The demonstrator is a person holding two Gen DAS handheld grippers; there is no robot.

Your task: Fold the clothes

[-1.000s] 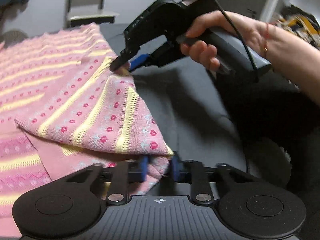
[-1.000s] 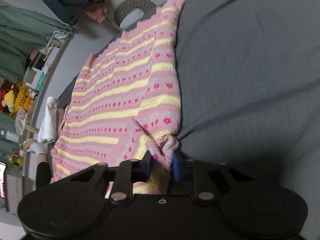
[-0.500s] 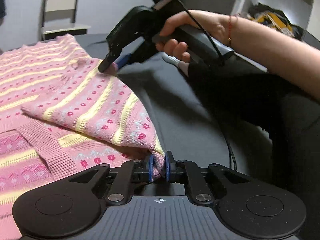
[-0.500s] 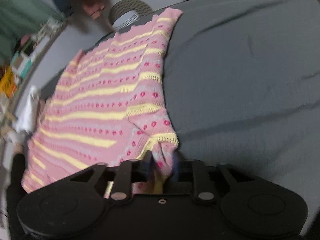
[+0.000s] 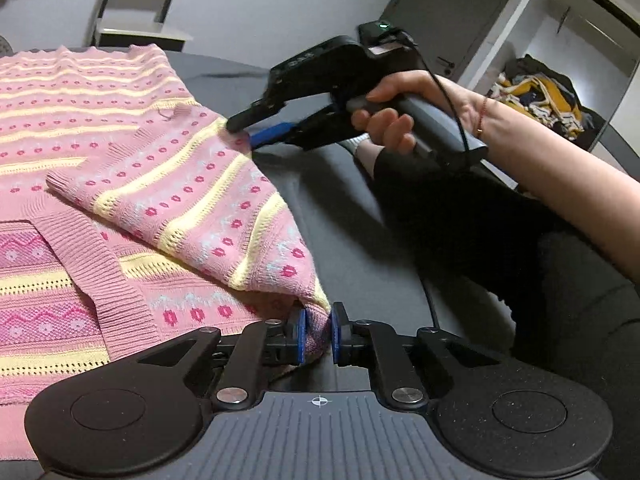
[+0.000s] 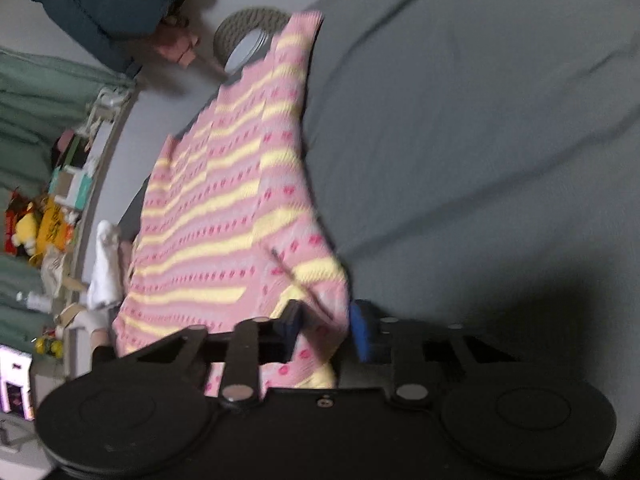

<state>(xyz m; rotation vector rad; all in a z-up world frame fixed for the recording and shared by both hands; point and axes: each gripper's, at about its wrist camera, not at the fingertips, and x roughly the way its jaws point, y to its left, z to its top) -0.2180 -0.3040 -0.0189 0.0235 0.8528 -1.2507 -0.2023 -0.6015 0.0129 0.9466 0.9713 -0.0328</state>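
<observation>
Dark grey bed sheet (image 6: 460,128) fills most of the right wrist view, w/ cluttered shelves (image 6: 44,216) along the left edge and a dark garment (image 6: 108,4) hanging upper left; in the left wrist view a pile of clothes (image 5: 540,96) sits far right by a doorway. The pink knit sweater (image 5: 120,128) lies spread on the sheet across the left half of the left wrist view, one side flap turned over onto the body so a diagonal fold edge runs from centre down to lower centre. Left gripper (image 5: 318,332), bottom centre, is closed down tight on the lower corner of that flap, knit bunched between the blue pads. Right gripper (image 6: 328,330), gripped by the person's hand (image 5: 400,120) upper centre-right, has its tips at the flap's upper edge; in its own view the jaws stand fairly wide w/ fabric lying between them, not visibly pinched, and the frame is blurred, so I judge it loose or letting go rather than clamped. Risks: if only one end is held, any pull by the left gripper prob. drags the flap skew and the fold line goes crooked. Open-weave knit is stretchy, so a hard tug could distort it or snag a loop on a pad edge; a loose thread (image 6: 288,268) already shows near the right jaws. Flap may also slide back off the body if released before it lies flat.
</observation>
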